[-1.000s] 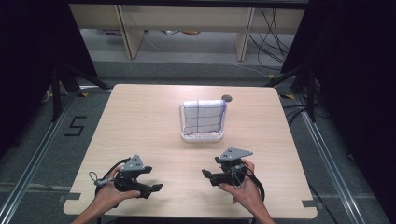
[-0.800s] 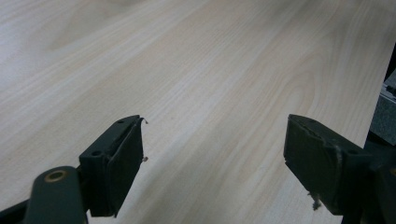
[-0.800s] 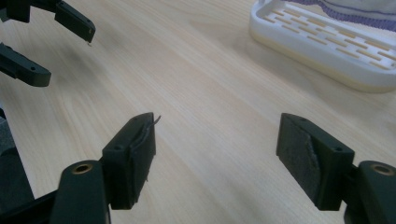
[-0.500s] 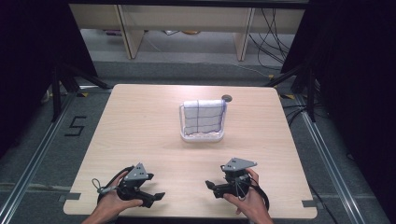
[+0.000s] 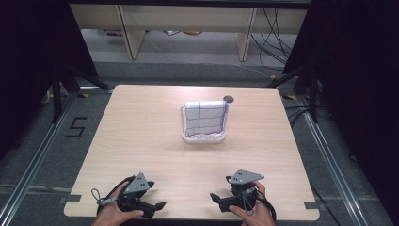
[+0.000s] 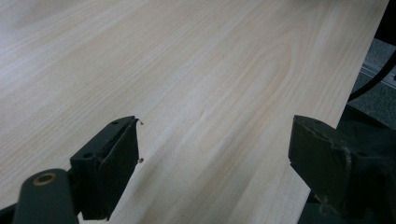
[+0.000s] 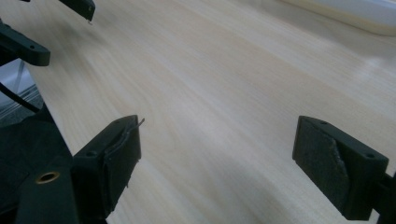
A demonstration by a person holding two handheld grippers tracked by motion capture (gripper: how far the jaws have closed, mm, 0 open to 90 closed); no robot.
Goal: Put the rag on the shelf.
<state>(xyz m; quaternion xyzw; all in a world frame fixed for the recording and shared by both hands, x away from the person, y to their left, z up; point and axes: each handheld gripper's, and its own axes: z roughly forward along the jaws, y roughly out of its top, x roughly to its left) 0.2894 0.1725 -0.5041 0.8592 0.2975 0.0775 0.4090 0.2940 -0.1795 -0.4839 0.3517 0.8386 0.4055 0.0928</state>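
A white cloth with blue grid lines (image 5: 204, 117) hangs over a small white rack (image 5: 203, 138) in the middle of the table. My left gripper (image 5: 159, 206) rests near the table's front edge at the left, held by a hand, its jaws pointing right. In the left gripper view the left gripper (image 6: 215, 149) stands open over bare wood. My right gripper (image 5: 215, 197) sits near the front edge at the right, pointing left toward the other. Seen in its own view, the right gripper (image 7: 217, 154) is open and holds nothing.
The light wooden table (image 5: 141, 136) has a small dark round thing (image 5: 228, 99) behind the rack. The rack's white base (image 7: 355, 11) shows at the top right of the right gripper view. Black frame legs and cables stand on the floor around the table.
Both hands have drawn their grippers back toward the table's front edge. The cloth and rack have not moved.
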